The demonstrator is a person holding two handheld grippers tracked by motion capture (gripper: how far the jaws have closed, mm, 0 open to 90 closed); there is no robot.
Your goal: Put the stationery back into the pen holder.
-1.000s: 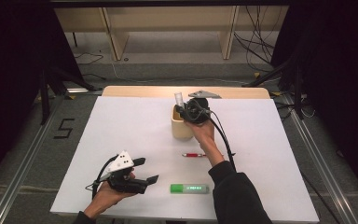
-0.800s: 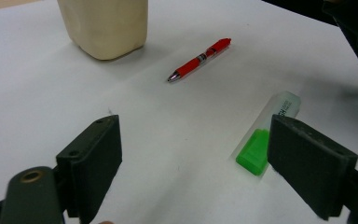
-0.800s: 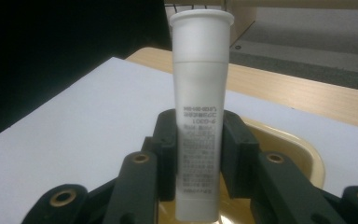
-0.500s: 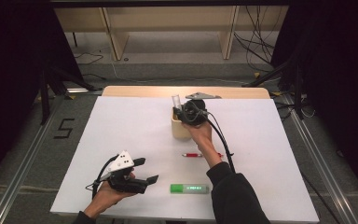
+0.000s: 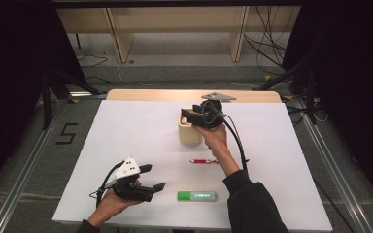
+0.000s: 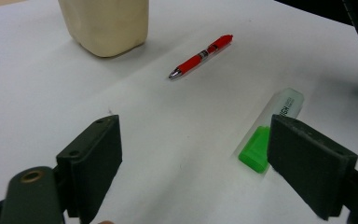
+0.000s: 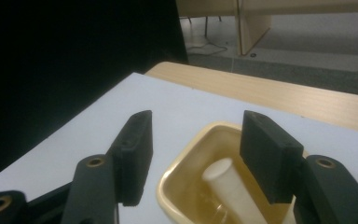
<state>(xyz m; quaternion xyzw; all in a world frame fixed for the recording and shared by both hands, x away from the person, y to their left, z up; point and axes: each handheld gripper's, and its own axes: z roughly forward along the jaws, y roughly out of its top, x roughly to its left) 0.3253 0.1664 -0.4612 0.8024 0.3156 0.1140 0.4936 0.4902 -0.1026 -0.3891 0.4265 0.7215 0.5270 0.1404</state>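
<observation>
We're looking down past the right gripper [image 7: 193, 151], whose jaws have just been opening, nothing pressed between them. Below sits a yellow cup [image 7: 179, 179] on the white table [image 7: 98, 126], a white tube [image 7: 228, 184] leaning inside.

The cup [image 6: 105, 25] is cut off by the top edge in the left gripper view, and the marker [image 6: 270, 135] is partly hidden behind a jaw.

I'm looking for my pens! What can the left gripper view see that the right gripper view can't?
Left gripper view, not the right: a red pen and a green marker lying on the table. Right gripper view, not the left: a white tube leaning inside the cup. Both: the cup and the white table.
</observation>
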